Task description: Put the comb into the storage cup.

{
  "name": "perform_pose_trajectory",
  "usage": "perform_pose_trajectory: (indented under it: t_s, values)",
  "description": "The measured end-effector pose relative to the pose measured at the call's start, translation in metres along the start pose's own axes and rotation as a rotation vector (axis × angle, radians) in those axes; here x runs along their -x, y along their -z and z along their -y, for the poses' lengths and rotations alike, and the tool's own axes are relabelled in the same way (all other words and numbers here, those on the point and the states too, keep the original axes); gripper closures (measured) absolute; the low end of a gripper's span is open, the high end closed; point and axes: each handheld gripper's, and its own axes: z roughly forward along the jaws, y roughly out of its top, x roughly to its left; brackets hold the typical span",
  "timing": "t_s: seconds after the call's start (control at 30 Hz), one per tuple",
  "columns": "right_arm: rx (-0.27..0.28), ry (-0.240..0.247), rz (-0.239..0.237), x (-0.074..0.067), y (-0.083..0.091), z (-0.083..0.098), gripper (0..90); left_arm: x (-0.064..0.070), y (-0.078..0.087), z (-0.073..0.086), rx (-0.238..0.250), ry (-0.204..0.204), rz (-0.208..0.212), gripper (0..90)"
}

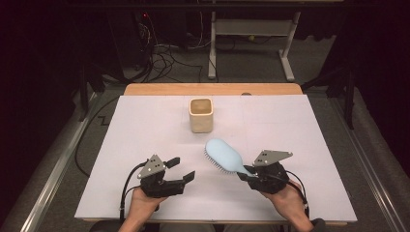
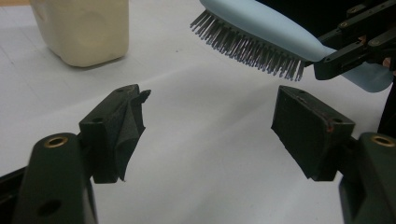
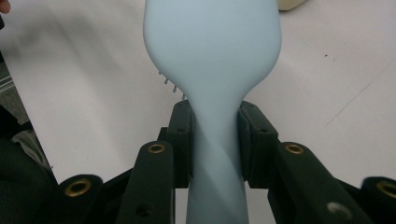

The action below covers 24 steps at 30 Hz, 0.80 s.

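A light blue hairbrush hangs above the white table, bristles down, head pointing toward the far left. My right gripper is shut on its handle; in the right gripper view the pads press the narrow neck of the hairbrush from both sides. My left gripper stands open near the table's front left with nothing between its jaws. From the left gripper view, the hairbrush with its dark bristles sits ahead at upper right, and the left gripper is wide apart over bare table.
A cream square cup stands upright toward the back middle of the white table sheet; the cup is at upper left in the left gripper view. A wooden table edge runs behind. Cables lie on the floor beyond.
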Motion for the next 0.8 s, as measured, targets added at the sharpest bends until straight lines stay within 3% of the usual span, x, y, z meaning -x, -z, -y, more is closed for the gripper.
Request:
perform_pose_trajectory:
  t_s: [0.8]
  values:
    - [0.017, 0.027, -0.019, -0.011, -0.007, -0.007, 70.5, 0.014, -0.025, -0.007, -0.041, -0.009, 0.061, 20.9]
